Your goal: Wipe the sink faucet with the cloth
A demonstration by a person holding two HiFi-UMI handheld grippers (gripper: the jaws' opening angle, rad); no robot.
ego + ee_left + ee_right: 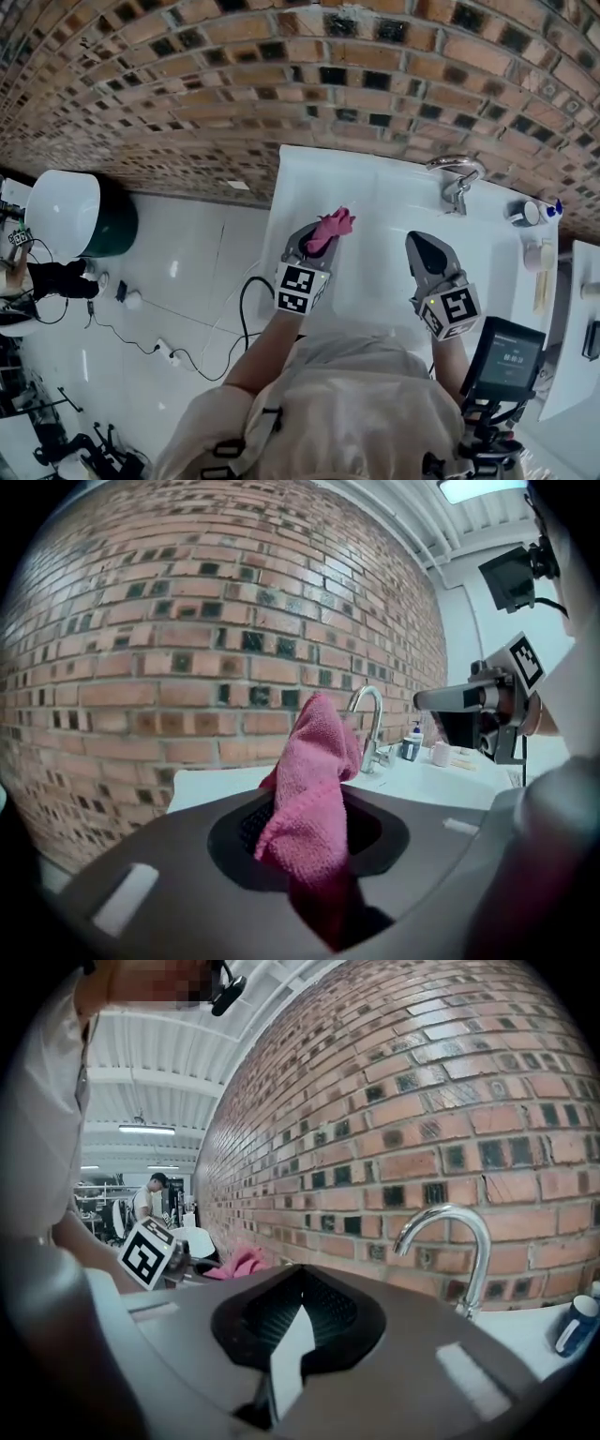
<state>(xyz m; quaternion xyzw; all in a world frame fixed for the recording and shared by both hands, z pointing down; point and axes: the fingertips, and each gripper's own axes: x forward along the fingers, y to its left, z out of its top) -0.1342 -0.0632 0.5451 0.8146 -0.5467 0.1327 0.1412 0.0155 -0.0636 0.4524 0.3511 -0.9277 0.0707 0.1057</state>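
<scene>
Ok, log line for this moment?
left gripper: shut on pink cloth | right gripper: shut, empty | faucet: not yet touched

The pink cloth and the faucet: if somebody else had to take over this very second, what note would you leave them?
Left hand-held gripper: shut on the pink cloth, which sticks up out of the jaws.
Right hand-held gripper: shut, nothing in it.
Both are held over the white sink. The faucet stands at the back by the brick wall, nearer the right gripper, and the cloth is well clear of it.
Done: cloth is in hand.
Left: bring the cloth across to the faucet and wipe it.
</scene>
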